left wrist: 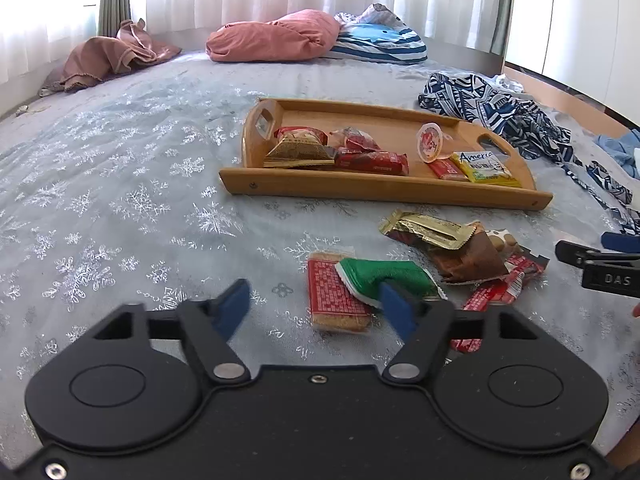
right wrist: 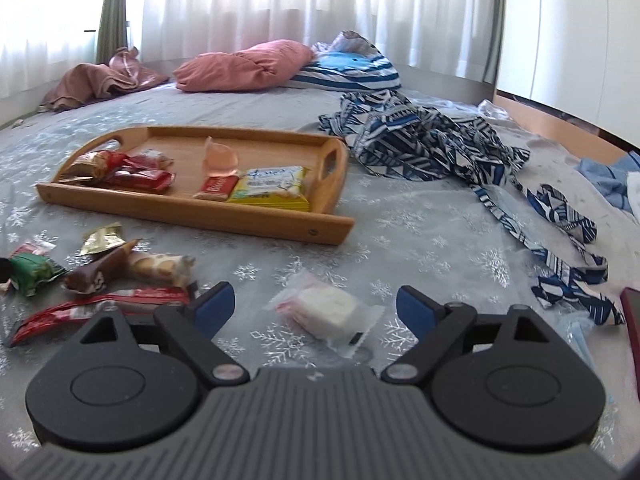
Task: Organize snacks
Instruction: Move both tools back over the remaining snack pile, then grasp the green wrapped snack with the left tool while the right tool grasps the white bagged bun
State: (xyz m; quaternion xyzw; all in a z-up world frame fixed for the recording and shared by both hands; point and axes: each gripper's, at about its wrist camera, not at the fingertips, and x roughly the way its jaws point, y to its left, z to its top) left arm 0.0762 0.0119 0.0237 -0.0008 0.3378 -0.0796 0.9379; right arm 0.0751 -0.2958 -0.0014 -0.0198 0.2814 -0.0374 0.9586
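Observation:
A wooden tray (left wrist: 360, 190) (right wrist: 248, 222) lies on the bed and holds several snacks, among them a yellow packet (left wrist: 486, 168) (right wrist: 272, 192) and a jelly cup (left wrist: 431, 142) (right wrist: 220, 158). Loose snacks lie in front of it: a red cracker bar (left wrist: 336, 300), a green packet (left wrist: 384, 276) (right wrist: 30, 274), a gold and brown wrapper pile (left wrist: 444, 240) (right wrist: 104, 260) and a red stick (right wrist: 100, 310). My left gripper (left wrist: 316, 308) is open and empty, with the cracker bar and green packet between its fingers. My right gripper (right wrist: 316, 306) is open and empty around a white wrapped snack (right wrist: 328, 312).
The bed has a grey snowflake cover (left wrist: 120, 200). Blue patterned clothing (left wrist: 500, 112) (right wrist: 432, 140) lies right of the tray. A pink pillow (left wrist: 276, 36) and striped bedding (left wrist: 380, 40) are at the far end. A dark red object (right wrist: 632, 320) lies at the right edge.

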